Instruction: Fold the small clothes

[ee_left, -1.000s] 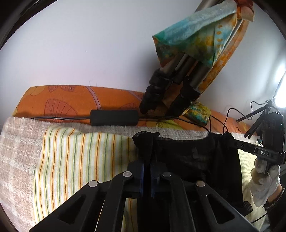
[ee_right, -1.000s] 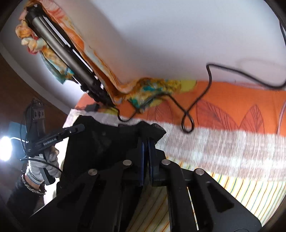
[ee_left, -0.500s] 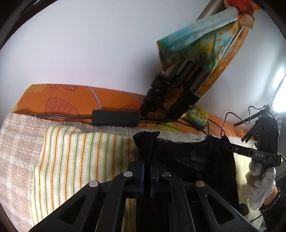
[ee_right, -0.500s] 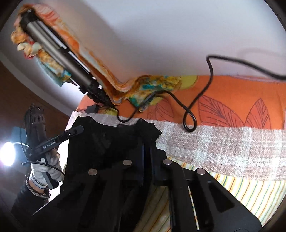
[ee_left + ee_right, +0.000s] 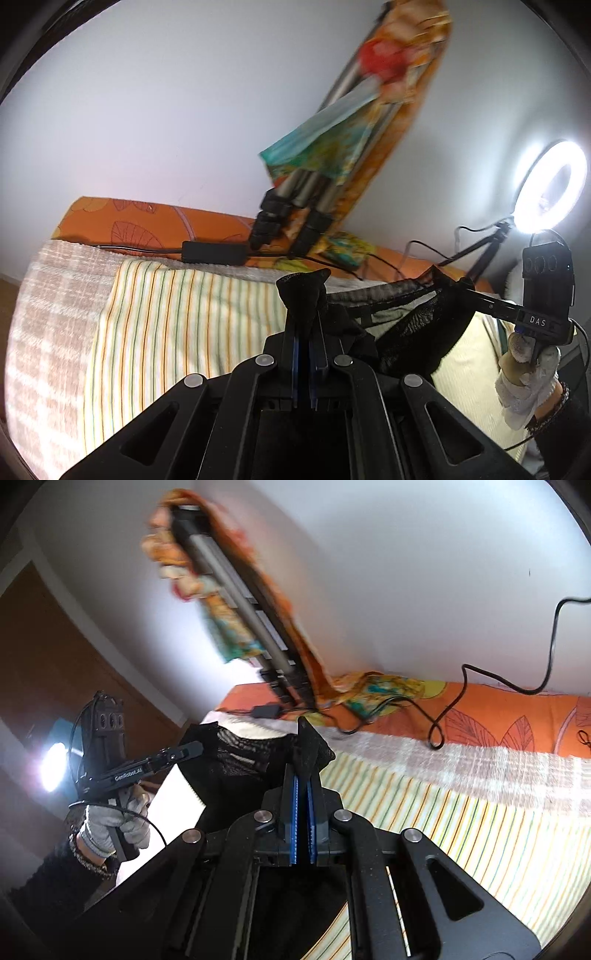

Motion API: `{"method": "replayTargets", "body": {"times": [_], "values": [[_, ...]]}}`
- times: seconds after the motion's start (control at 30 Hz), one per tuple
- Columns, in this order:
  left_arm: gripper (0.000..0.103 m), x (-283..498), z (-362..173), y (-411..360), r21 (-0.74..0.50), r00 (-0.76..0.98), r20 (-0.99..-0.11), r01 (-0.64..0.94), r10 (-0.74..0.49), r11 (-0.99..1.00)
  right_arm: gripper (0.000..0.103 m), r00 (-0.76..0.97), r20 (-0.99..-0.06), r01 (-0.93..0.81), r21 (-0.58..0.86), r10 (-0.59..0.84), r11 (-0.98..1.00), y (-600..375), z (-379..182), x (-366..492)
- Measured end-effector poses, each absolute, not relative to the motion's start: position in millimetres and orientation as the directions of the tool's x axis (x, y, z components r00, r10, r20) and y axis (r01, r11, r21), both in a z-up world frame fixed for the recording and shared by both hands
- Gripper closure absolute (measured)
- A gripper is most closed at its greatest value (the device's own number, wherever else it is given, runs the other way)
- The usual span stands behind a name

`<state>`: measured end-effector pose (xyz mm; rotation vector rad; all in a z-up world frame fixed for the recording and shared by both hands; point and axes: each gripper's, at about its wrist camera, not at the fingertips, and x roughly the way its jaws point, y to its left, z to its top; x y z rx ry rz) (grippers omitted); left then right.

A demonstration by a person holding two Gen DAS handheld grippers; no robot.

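A small black mesh garment (image 5: 417, 332) hangs stretched between my two grippers, lifted above the striped towel (image 5: 177, 321). My left gripper (image 5: 303, 314) is shut on one corner of it; a tuft of black cloth sticks up between the fingers. My right gripper (image 5: 303, 771) is shut on the other corner (image 5: 310, 746). The garment (image 5: 236, 760) sags between them. In the left wrist view the right gripper (image 5: 465, 286) shows at the right; in the right wrist view the left gripper (image 5: 195, 747) shows at the left.
An orange leaf-print sheet (image 5: 147, 225) and a checked towel (image 5: 48, 314) cover the bed. A folded tripod draped with a colourful scarf (image 5: 332, 155) leans on the wall. A black power adapter (image 5: 214, 253) and cables (image 5: 454, 701) lie along the far edge. A ring light (image 5: 550, 188) shines at the right.
Both grippers have risen and tilted up, lifting the black garment off the towel. It now hangs taut and sagging between them instead of lying spread flat.
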<state>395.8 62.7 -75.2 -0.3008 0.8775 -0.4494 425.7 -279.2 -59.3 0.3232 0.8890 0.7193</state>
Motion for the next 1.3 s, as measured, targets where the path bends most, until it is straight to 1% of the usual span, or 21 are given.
{"method": "replayTargets", "body": {"times": [0.27,0.43,0.67,0.83,0.97,1.1,1.2,1.27,1.3], "values": [[0.103,329.7,-41.3,61.6,-0.406,0.569,-0.650,0.300,-0.504,0.863,0.097,0.426,-0.566,-0.485,0.515,0.706,0.706,-279.0,-28.6,353.5],[0.103,276.8,-33.2,59.8,-0.392,0.563,-0.652,0.324,-0.508,0.861,0.097,0.412,-0.580,-0.516,0.487,0.703,0.704,-271.5,-28.7,293.1],[0.103,214.3,-52.6,65.3,-0.375,0.533,-0.693,0.306,-0.484,0.875,0.097,0.373,-0.628,-0.520,0.469,0.683,0.714,-257.7,-57.4,230.8],[0.102,176.6,-71.2,68.0,-0.327,0.522,-0.725,0.313,-0.449,0.892,0.097,0.366,-0.678,-0.566,0.382,0.638,0.731,-242.3,-71.8,197.6],[0.101,151.2,-79.7,69.9,-0.287,0.521,-0.739,0.330,-0.427,0.899,0.097,0.380,-0.688,-0.585,0.339,0.618,0.737,-238.1,-77.8,184.7],[0.101,129.6,-85.9,72.6,-0.250,0.510,-0.758,0.350,-0.407,0.903,0.097,0.431,-0.691,-0.628,0.233,0.581,0.743,-242.2,-76.3,159.1],[0.094,112.1,-89.8,78.6,-0.241,0.489,-0.771,0.369,-0.408,0.898,0.097,0.452,-0.707,-0.660,0.145,0.544,0.737,-243.0,-77.6,140.3],[0.086,98.6,-91.6,81.4,-0.222,0.475,-0.784,0.386,-0.400,0.895,0.097,0.456,-0.723,-0.684,0.088,0.519,0.724,-243.7,-78.9,125.6],[0.085,92.4,-92.1,83.0,-0.210,0.472,-0.790,0.390,-0.390,0.897,0.097,0.452,-0.728,-0.691,0.080,0.516,0.719,-245.1,-79.0,119.3]]}}
